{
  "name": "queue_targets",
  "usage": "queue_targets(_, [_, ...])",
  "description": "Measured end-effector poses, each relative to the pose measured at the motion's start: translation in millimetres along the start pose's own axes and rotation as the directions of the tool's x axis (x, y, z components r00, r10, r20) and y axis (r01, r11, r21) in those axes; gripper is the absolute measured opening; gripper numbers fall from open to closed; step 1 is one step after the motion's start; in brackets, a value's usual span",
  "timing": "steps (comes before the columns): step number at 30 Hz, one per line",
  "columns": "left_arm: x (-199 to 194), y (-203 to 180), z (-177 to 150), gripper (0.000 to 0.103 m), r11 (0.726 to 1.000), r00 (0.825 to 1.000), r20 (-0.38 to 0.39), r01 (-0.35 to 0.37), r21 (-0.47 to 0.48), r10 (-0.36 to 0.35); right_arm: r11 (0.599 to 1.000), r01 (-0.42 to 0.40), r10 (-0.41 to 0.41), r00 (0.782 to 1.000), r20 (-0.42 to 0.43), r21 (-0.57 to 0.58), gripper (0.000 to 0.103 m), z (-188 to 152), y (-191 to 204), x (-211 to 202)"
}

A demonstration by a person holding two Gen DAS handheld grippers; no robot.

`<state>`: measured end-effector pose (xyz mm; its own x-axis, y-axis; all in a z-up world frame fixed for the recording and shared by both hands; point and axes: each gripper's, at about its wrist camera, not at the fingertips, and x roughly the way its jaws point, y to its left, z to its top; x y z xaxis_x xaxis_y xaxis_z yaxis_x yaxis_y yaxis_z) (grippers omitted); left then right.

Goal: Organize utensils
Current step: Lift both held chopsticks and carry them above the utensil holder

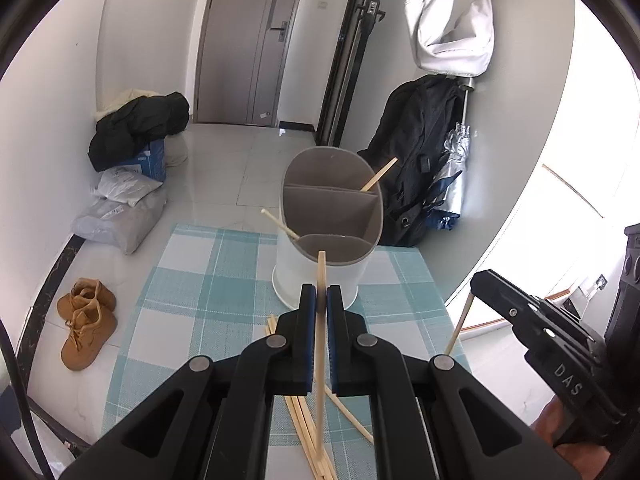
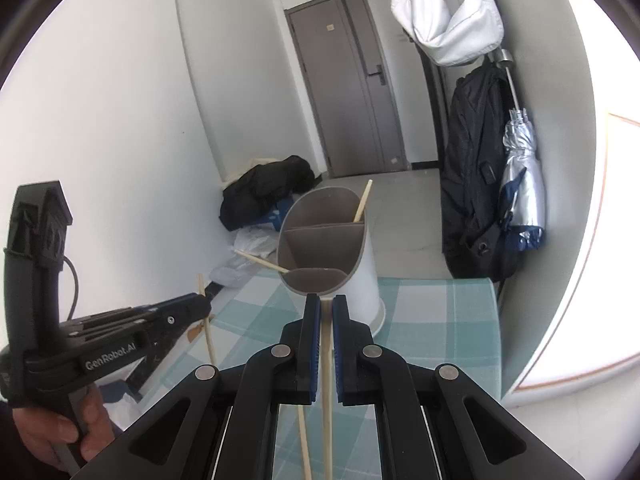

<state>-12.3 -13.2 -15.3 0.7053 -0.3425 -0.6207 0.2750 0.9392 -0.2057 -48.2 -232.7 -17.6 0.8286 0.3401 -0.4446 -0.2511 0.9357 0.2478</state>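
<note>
A white utensil holder [image 1: 290,276] with three grey compartments stands at the far side of the checked mat. One chopstick [image 1: 379,175] leans in its far compartment, and another [image 1: 280,224] sticks out to the left. My left gripper [image 1: 320,300] is shut on an upright chopstick [image 1: 320,360], just in front of the holder. My right gripper [image 2: 326,308] is shut on a second chopstick [image 2: 327,364], close to the holder [image 2: 368,280]. Each gripper also shows in the other view: the right gripper [image 1: 478,282] and the left gripper [image 2: 206,306].
Several loose chopsticks [image 1: 298,416] lie on the teal checked mat [image 1: 192,280] under the grippers. Brown shoes [image 1: 86,320], plastic bags and a dark jacket are on the floor at left. A black backpack [image 1: 416,148] and a folded umbrella stand at right.
</note>
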Motion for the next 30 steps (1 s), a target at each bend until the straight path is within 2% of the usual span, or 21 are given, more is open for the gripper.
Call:
queue_targets(17, [-19, -9, 14, 0.001, 0.998, 0.999, -0.007, 0.038, 0.039, -0.038, 1.0, 0.004, -0.003, 0.996, 0.085, -0.017, 0.005, 15, 15, -13])
queue_targets(24, [-28, -17, 40, 0.001, 0.997, 0.997, -0.017, 0.073, 0.024, -0.073, 1.0, -0.014, 0.015, 0.992, 0.127, -0.006, 0.005, 41, 14, -17])
queue_targets(30, [-37, -23, 77, 0.001, 0.996, 0.996, 0.003, 0.086, 0.025, -0.086, 0.999, -0.022, 0.026, 0.984, 0.175, -0.025, 0.005, 81, 16, -17])
